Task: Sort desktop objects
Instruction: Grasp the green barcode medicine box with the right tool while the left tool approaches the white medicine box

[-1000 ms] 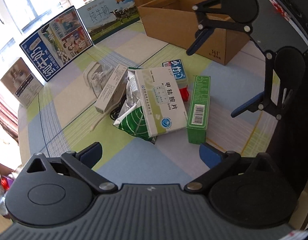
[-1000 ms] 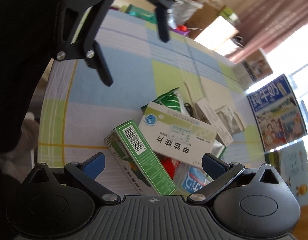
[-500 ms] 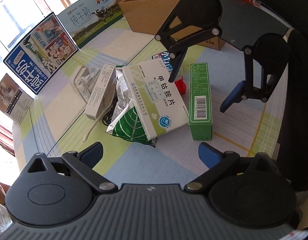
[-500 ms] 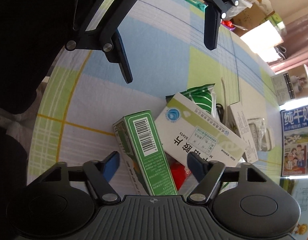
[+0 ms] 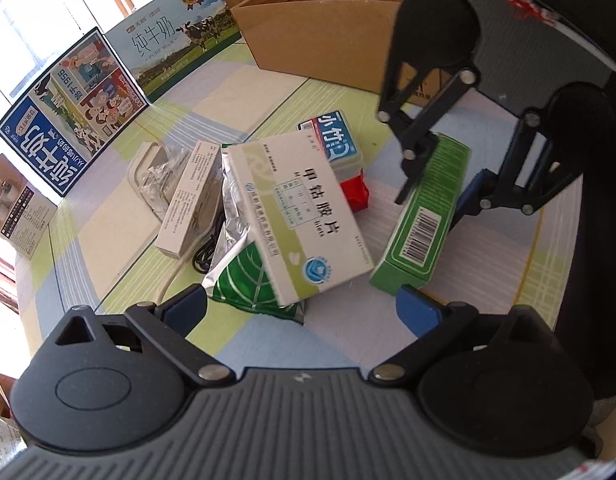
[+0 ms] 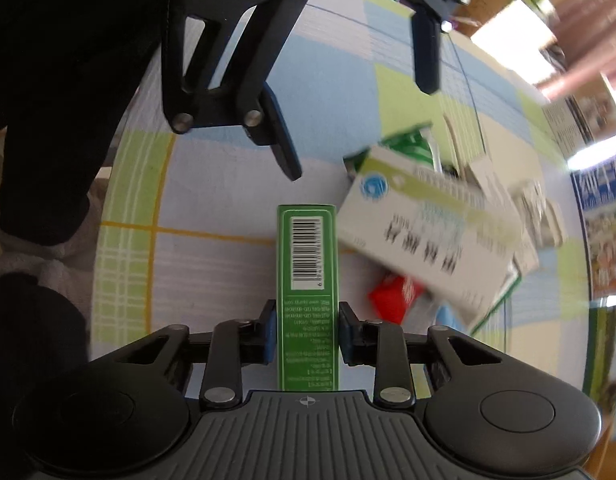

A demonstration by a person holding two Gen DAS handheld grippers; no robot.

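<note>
Pinching the green box (image 6: 308,292) between its just-closed pads, the right tool (image 6: 307,334) holds it near the bench's (image 5: 243,92) edge beside the white box (image 5: 299,216). Above the pile, the left tool (image 5: 303,310) hangs spread, gripping nothing.

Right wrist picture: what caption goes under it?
Right gripper shut on the green box, left gripper open above the table.

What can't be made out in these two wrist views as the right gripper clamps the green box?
- Cardboard box interior: left wrist view, hidden by its own front wall and cut off at the top edge.
- White medicine box lettering: right wrist view, motion blur.
- Red packet: both views, mostly covered by the boxes lying on it.
- Green box far end: left wrist view, behind the right gripper.
</note>
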